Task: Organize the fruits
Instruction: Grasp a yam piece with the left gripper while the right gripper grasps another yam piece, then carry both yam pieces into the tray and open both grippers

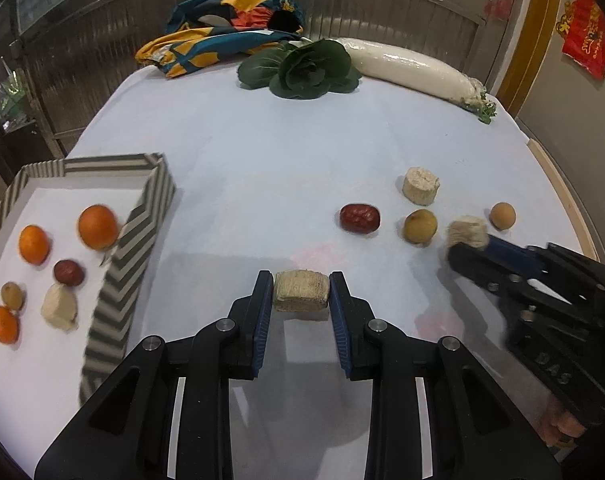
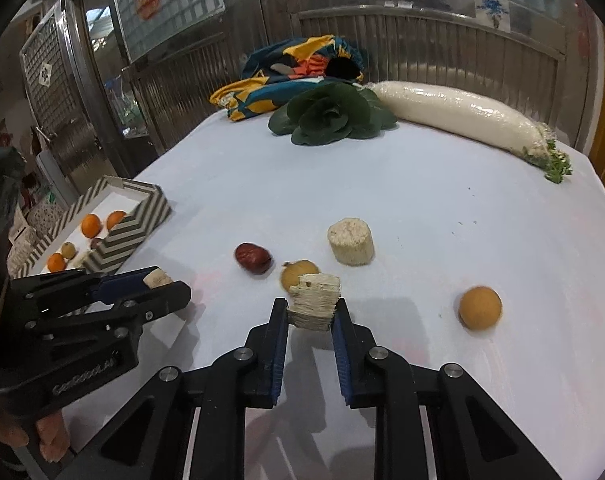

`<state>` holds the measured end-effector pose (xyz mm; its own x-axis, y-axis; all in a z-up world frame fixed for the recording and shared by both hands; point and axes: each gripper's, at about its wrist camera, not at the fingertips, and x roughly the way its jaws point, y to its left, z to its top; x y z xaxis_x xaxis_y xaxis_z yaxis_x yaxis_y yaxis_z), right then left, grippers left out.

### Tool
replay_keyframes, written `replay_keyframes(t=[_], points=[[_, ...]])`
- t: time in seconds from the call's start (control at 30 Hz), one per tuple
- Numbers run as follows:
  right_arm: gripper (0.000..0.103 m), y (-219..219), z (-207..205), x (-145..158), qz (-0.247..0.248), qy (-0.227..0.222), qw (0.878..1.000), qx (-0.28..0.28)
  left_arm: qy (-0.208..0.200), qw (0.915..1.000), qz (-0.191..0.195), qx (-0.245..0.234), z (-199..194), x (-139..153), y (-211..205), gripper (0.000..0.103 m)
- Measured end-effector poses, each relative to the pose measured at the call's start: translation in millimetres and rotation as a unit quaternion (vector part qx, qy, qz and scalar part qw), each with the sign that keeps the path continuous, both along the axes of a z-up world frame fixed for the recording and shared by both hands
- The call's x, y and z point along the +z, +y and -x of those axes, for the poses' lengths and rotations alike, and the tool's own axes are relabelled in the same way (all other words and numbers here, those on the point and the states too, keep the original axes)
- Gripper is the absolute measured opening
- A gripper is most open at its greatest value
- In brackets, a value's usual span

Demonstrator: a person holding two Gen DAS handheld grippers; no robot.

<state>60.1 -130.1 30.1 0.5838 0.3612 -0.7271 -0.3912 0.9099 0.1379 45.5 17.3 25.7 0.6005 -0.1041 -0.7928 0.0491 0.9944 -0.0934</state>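
I see two pale fibrous chunks clamped in grippers above the white cloth. Loose on it: red date, third pale chunk upright, two tan round fruits. Striped box on my left holds three oranges, date, tan fruit, pale chunk.

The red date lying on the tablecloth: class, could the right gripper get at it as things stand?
Probably not yet. The right gripper is shut on a fibrous chunk, so its jaws are occupied. Otherwise the way looks free: the red date lies in the open on the tablecloth, ahead and left, beside a yellowish fruit.
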Motion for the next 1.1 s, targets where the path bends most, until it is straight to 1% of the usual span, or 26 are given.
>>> replay_keyframes(t=[0.2,0.4,0.53,0.73,1.1], points=[[0.021,3,33,15,-0.006,-0.023,1.000,-0.009,-0.009,0.9999,0.005,-0.002,20,7,10,0.027],[0.021,18,57,26,-0.010,-0.037,0.999,0.003,-0.019,0.9996,0.020,-0.010,41,20,24,0.027],[0.021,30,70,35,-0.021,-0.047,0.999,0.016,-0.032,0.9992,0.024,0.000,54,29,38,0.027],[0.021,51,78,42,-0.023,-0.055,0.998,0.033,-0.046,0.9987,0.017,0.014,65,38,56,0.027],[0.021,86,83,50,-0.023,-0.065,0.996,0.063,-0.052,0.9976,-0.001,0.046,74,39,87,0.027]])
